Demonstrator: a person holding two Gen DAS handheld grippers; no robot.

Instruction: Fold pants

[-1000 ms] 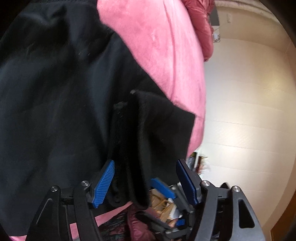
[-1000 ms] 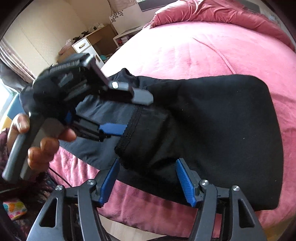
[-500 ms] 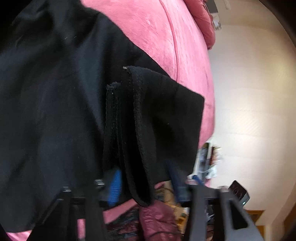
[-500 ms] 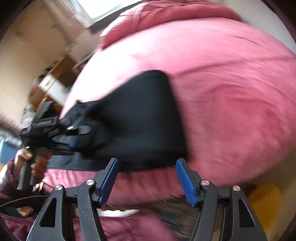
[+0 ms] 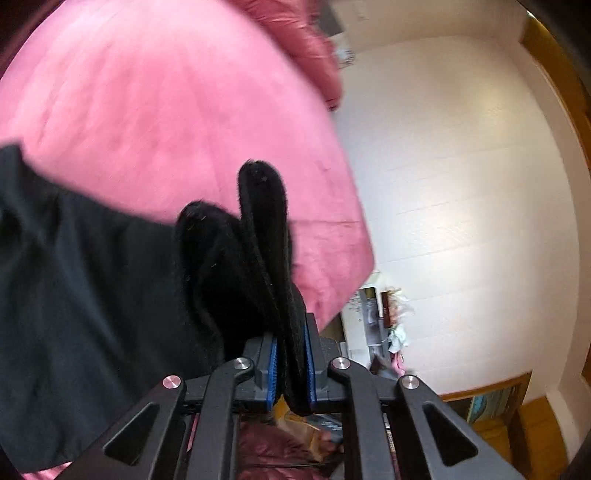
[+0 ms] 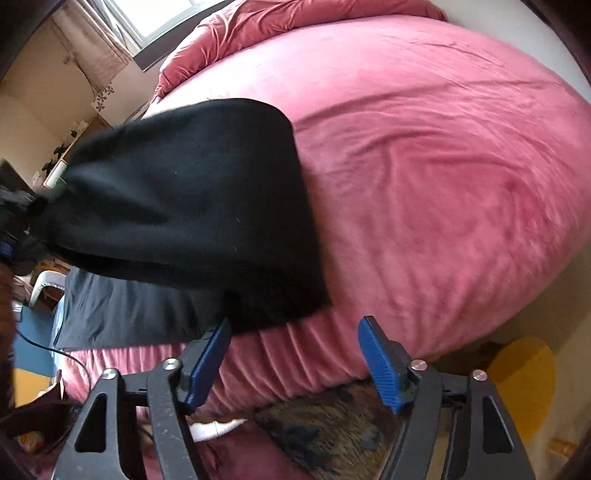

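Observation:
Black pants (image 6: pixel 192 206) lie partly folded on the pink bed (image 6: pixel 424 166), near its front edge. My left gripper (image 5: pixel 290 369) is shut on the bunched hem of the pants (image 5: pixel 258 266), which stands up between its blue pads. It shows blurred at the far left of the right wrist view (image 6: pixel 11 221). My right gripper (image 6: pixel 295 362) is open and empty, at the bed's edge below the pants' lower right corner, not touching the cloth.
A crumpled pink duvet (image 6: pixel 295 22) lies at the bed's far end. A white wall (image 5: pixel 461 184) stands to the right in the left wrist view. A dark patterned rug (image 6: pixel 332 435) and a yellow mat (image 6: pixel 521 384) lie on the floor below the bed.
My left gripper has closed on the pants' hem and lifted it. My right gripper has pulled back and swung right, away from the cloth, staying open.

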